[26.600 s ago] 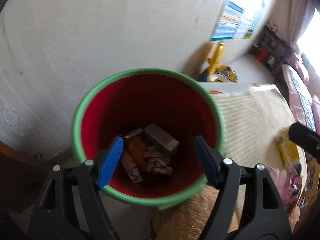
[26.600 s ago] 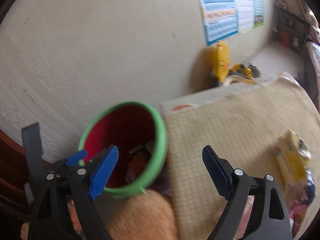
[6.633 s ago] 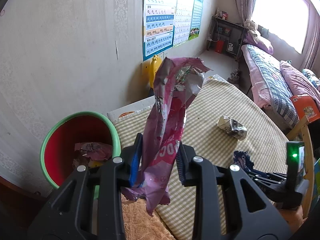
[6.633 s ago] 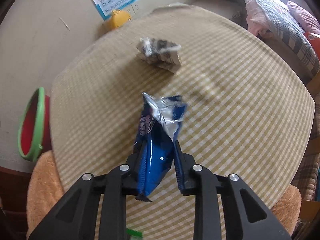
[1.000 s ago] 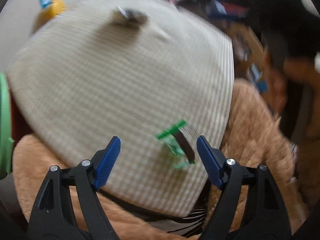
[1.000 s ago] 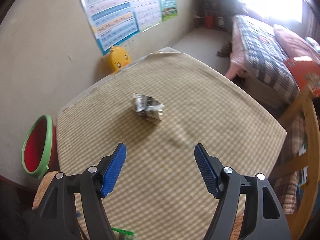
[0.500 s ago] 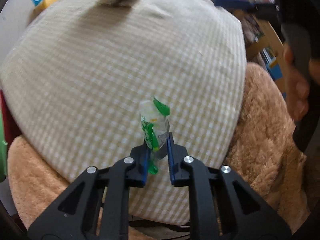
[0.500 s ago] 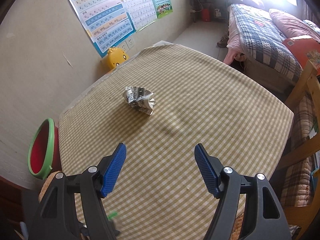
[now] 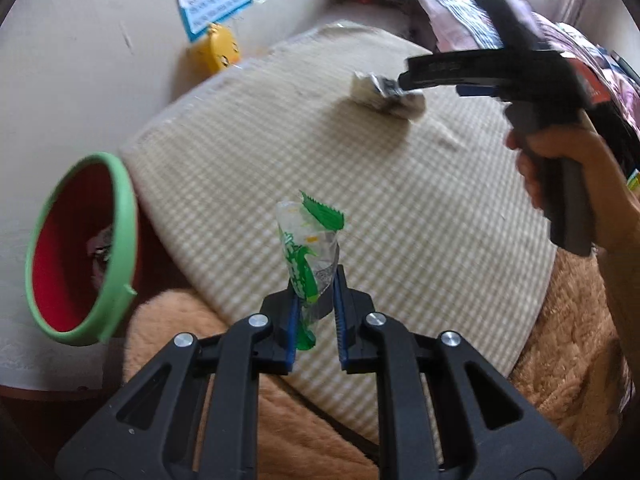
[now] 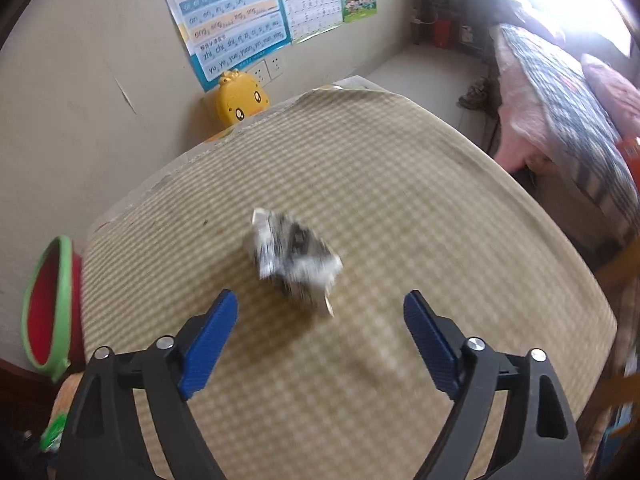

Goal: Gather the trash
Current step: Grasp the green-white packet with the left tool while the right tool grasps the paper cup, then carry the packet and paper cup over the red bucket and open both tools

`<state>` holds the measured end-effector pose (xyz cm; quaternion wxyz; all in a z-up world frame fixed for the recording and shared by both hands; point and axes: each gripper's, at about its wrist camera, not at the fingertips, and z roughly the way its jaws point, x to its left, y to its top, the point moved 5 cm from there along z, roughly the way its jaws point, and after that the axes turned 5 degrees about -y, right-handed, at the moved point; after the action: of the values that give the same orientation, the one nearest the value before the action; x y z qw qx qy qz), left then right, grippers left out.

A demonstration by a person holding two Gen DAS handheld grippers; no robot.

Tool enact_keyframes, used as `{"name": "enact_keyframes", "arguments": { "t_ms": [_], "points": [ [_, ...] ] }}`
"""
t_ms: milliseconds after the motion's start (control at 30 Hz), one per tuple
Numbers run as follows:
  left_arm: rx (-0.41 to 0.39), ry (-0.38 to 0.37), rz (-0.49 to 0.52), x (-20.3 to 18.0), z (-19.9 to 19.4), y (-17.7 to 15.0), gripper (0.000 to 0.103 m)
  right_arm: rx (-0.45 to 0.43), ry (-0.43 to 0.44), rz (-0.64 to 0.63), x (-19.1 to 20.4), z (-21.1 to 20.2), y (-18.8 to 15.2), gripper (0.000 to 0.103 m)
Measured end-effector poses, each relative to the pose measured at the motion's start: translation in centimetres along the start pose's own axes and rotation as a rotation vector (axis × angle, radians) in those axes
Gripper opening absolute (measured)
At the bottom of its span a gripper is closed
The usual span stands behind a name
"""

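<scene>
My left gripper (image 9: 314,312) is shut on a small green and clear wrapper (image 9: 307,242), held upright above the near edge of the checked table (image 9: 400,208). The red bin with a green rim (image 9: 78,246) stands to its left, with trash inside. A crumpled grey and white wrapper (image 10: 292,254) lies on the table just ahead of my right gripper (image 10: 320,320), whose jaws are opening wide with nothing between them. In the left wrist view the same crumpled wrapper (image 9: 370,90) lies partly behind the right gripper, held by a hand (image 9: 560,176).
A yellow duck-shaped object (image 10: 240,102) sits by the wall behind the table. Posters (image 10: 236,16) hang on the wall. A bed (image 10: 568,92) with checked bedding lies at the right. Fuzzy tan cushions (image 9: 560,352) border the table's near edge. The bin (image 10: 50,306) shows at left.
My left gripper closed on the green wrapper and lifted it off the table. My right gripper moved forward and down toward the crumpled wrapper and its jaws spread wider.
</scene>
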<state>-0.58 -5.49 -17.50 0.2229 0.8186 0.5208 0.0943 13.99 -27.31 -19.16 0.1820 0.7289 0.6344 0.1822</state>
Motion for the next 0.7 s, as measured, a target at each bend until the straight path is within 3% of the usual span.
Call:
{"name": "enact_keyframes", "arguments": {
  "t_ms": [167,233,267,300,433,500,700],
  "points": [
    [-0.026,0.030,-0.015,1.0,-0.6,0.3,0.015,0.100,-0.016,-0.034,1.6,3.6,1.0,0.090],
    [-0.031,0.034,-0.017,1.3,-0.8,0.5,0.015,0.101,-0.029,-0.038,2.0,4.3,1.0,0.083],
    [-0.033,0.036,-0.020,1.5,-0.9,0.5,0.015,0.107,-0.044,-0.051,2.2,4.5,0.9,0.068],
    [-0.034,0.038,-0.023,1.5,-0.9,0.6,0.015,0.108,-0.051,-0.059,2.4,4.6,0.8,0.062],
    [-0.037,0.041,-0.038,2.0,-0.9,0.8,0.015,0.087,-0.030,-0.065,2.9,3.3,-0.1,0.059],
    [-0.033,0.039,-0.046,2.2,-0.8,0.8,0.015,0.099,0.021,-0.044,3.2,2.0,-1.2,0.058],
    [-0.016,0.034,-0.055,2.3,0.2,0.7,0.015,0.117,0.067,-0.057,4.3,-2.4,-6.9,0.058]
  ]
}}
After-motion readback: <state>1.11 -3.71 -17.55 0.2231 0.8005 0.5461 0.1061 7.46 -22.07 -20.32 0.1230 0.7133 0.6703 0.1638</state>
